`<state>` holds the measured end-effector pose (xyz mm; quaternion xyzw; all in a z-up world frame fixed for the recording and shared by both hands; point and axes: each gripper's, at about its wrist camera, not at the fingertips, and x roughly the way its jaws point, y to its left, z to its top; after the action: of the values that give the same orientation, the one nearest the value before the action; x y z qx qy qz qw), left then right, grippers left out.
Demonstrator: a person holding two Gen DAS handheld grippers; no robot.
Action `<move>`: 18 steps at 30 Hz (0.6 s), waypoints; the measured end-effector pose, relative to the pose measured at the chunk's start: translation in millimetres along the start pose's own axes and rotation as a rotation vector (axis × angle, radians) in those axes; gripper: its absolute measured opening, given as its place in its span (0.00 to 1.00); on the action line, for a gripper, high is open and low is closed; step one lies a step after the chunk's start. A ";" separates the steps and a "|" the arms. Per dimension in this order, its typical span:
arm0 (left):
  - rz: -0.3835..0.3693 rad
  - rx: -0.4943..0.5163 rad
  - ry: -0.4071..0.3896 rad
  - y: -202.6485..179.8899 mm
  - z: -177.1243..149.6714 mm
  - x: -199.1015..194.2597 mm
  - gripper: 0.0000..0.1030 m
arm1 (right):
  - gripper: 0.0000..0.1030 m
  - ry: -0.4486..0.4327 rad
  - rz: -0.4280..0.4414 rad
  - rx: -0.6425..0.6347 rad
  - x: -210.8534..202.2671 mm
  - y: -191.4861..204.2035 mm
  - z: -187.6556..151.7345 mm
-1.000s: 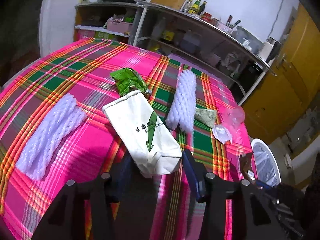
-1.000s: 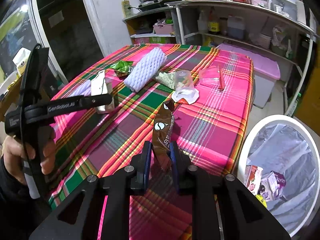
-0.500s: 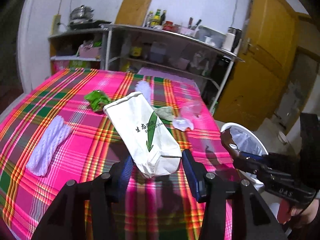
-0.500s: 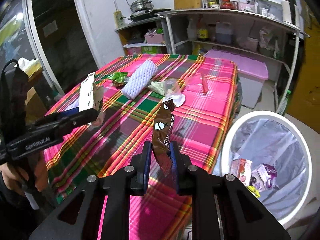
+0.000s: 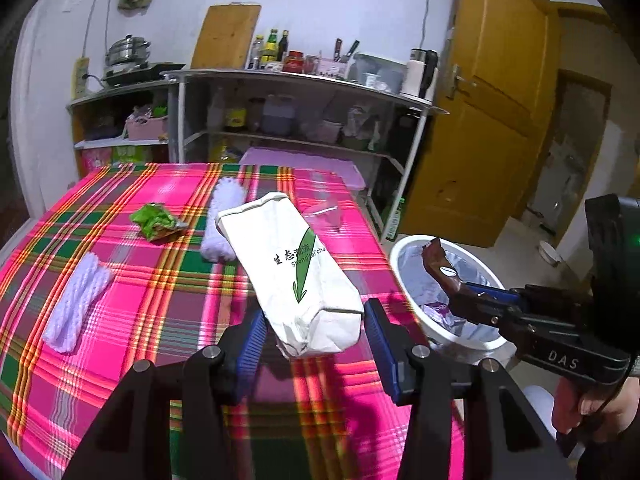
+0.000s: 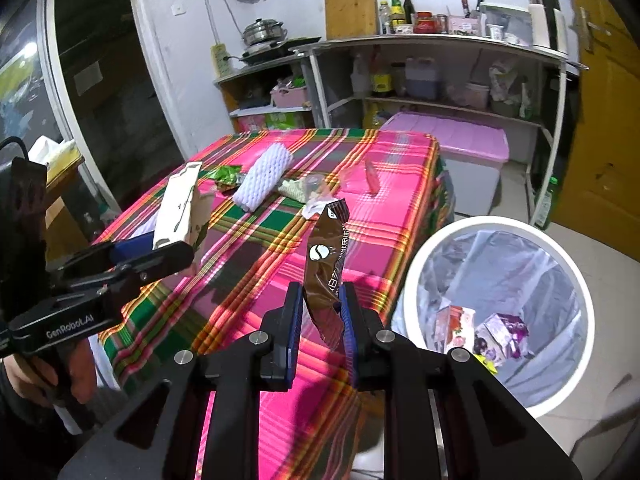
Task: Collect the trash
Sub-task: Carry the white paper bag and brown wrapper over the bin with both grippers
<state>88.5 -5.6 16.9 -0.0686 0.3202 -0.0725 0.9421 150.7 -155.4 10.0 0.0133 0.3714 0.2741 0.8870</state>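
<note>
Left gripper (image 5: 314,340): I am clamping my two blue-padded fingers on the bottom end of a white paper bag (image 5: 292,276), which is tilting up and away from me above the plaid tablecloth (image 5: 160,292).

Right gripper (image 6: 320,320): I am pinching a brown snack wrapper (image 6: 326,272) between my fingers; it is standing nearly upright, over the table's near corner and just beside the white trash bin (image 6: 496,320).

Trash bin: it is standing on the floor at the table's corner, lined with a clear bag, and is holding a few small packets (image 6: 500,332) at the bottom.

Items lying on the tablecloth: a green crumpled wrapper (image 5: 154,222); a white foam net sleeve (image 5: 220,220) near the middle; a second foam net (image 5: 78,302) toward the left edge; a clear plastic cup (image 6: 316,184) on its side; a clear plastic bag (image 6: 370,174) farther back.

Background: shelves (image 6: 420,80) of bottles and containers are standing against the wall.
</note>
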 end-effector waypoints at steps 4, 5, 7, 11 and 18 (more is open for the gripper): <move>-0.014 0.021 -0.002 -12.7 0.5 -1.2 0.48 | 0.19 -0.014 -0.013 0.014 -8.3 -6.5 -1.8; -0.018 0.025 0.000 -15.8 0.7 -0.8 0.48 | 0.19 -0.017 -0.017 0.020 -10.7 -8.9 -2.7; -0.028 0.030 0.002 -20.6 0.4 -0.1 0.48 | 0.19 -0.021 -0.024 0.028 -14.0 -13.5 -3.8; -0.051 0.047 0.009 -30.2 0.6 3.0 0.48 | 0.19 -0.027 -0.043 0.052 -18.5 -25.4 -6.9; -0.110 0.074 0.034 -52.3 2.8 16.9 0.48 | 0.19 -0.031 -0.086 0.100 -25.0 -49.2 -15.7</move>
<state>98.6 -59.7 18.3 -0.0502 0.3288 -0.1372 0.9330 149.3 -212.4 3.7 0.0459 0.3713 0.2164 0.9018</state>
